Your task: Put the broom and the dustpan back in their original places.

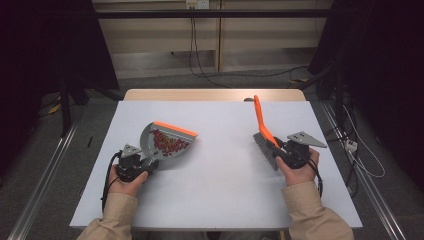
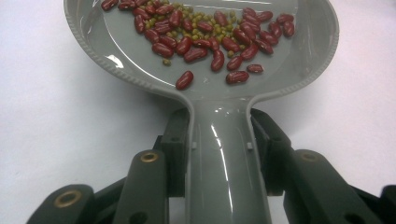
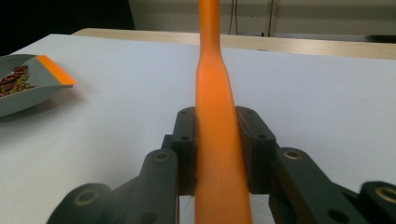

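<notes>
A grey dustpan [image 1: 165, 140] with an orange front lip holds a heap of red beans [image 1: 167, 141] mixed with small green ones. My left gripper [image 1: 145, 164] is shut on the dustpan's handle [image 2: 224, 158], and both pads press its sides. In the left gripper view the beans [image 2: 205, 37] lie toward the pan's far end. An orange-handled brush [image 1: 261, 125] with grey bristles [image 1: 264, 149] is held at the right of the table. My right gripper [image 1: 280, 150] is shut on the brush handle [image 3: 217, 154], which runs up and away between the jaws.
A white board [image 1: 220, 190] covers the wooden table [image 1: 215, 94]. The person's sleeves come in at the bottom of the high view. Cables hang behind the table and trail on the floor at the right. Metal rails run along both sides.
</notes>
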The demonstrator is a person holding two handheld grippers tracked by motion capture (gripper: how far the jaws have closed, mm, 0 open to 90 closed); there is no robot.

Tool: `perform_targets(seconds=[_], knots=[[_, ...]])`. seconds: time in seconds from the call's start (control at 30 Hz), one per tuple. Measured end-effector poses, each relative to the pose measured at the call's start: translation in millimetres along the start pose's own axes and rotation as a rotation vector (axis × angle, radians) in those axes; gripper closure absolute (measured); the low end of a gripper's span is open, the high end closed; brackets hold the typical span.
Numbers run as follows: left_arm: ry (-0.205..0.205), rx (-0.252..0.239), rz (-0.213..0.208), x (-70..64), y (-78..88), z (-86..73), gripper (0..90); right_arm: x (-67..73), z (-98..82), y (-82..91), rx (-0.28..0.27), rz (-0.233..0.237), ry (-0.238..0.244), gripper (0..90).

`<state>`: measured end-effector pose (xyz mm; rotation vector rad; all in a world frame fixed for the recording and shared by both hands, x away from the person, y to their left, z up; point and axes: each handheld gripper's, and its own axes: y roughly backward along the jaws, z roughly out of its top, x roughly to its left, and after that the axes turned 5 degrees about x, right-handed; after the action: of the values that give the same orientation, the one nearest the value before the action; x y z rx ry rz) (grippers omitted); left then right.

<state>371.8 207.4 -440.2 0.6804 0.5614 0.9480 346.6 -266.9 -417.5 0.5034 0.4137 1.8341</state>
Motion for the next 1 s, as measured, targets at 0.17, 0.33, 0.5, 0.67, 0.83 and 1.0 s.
perform_targets(seconds=[0.17,0.33,0.5,0.67,0.83,1.0], knots=[[0.02,0.009,0.015,3.6,-0.5,-0.8,62.9,-10.3,0.3,2.4,-0.003,-0.035,-0.005,71.3],[0.033,0.022,0.03,5.8,-0.7,-1.3,62.9,-18.1,-1.6,3.5,0.003,-0.072,0.003,71.3],[0.042,0.026,0.039,8.2,-0.9,-2.0,62.9,-25.3,-4.2,5.2,0.013,-0.094,0.005,71.3],[0.04,0.036,0.044,8.8,-1.3,-1.9,62.9,-33.9,-6.9,8.5,0.013,-0.121,-0.004,71.3],[0.05,0.032,0.049,8.3,-3.0,-2.2,62.9,-39.3,-9.6,10.3,0.018,-0.133,-0.016,71.2],[0.065,0.032,0.057,10.0,-3.2,-2.5,62.9,-41.5,-10.5,10.4,0.019,-0.144,-0.015,71.2]])
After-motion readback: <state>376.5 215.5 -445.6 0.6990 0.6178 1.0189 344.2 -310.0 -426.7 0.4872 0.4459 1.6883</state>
